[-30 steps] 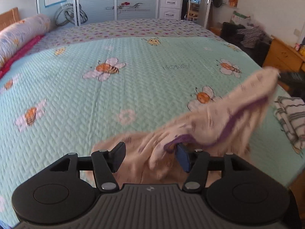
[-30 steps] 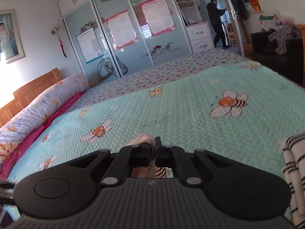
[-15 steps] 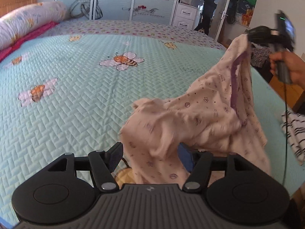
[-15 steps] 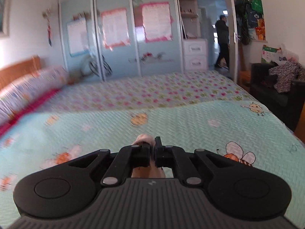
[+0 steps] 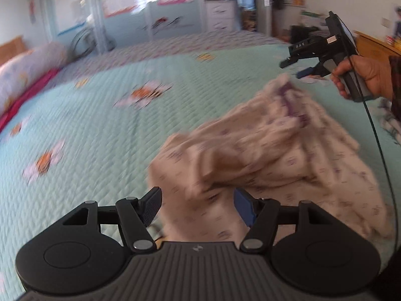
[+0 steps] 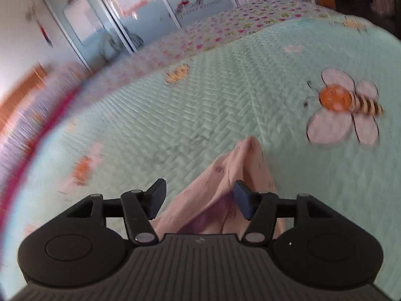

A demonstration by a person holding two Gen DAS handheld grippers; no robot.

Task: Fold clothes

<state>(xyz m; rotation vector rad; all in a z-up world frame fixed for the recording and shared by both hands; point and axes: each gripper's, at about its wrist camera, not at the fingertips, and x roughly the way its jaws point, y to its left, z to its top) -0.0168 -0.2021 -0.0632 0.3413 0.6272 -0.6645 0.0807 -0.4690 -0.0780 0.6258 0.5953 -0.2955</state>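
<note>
A pale pink garment with small prints and purple trim lies crumpled on the mint bee-pattern bedspread. My left gripper stands open at the garment's near end, with a bunched fold between its fingers and a gap at the left pad. At the right of the left wrist view, a hand holds my right gripper just above the garment's far end. In the right wrist view my right gripper has its jaws opening, with a loose peak of the garment between them and nothing clamped.
A floral bolster lies along the left edge of the bed. Wardrobe doors stand behind it. A wooden cabinet is at the right. A thin cable hangs from the right gripper across the garment's right side.
The right gripper, shut on the garment's corner and holding it high, has opened and come down. The raised end has dropped onto the bed. The left gripper has sunk slightly.
</note>
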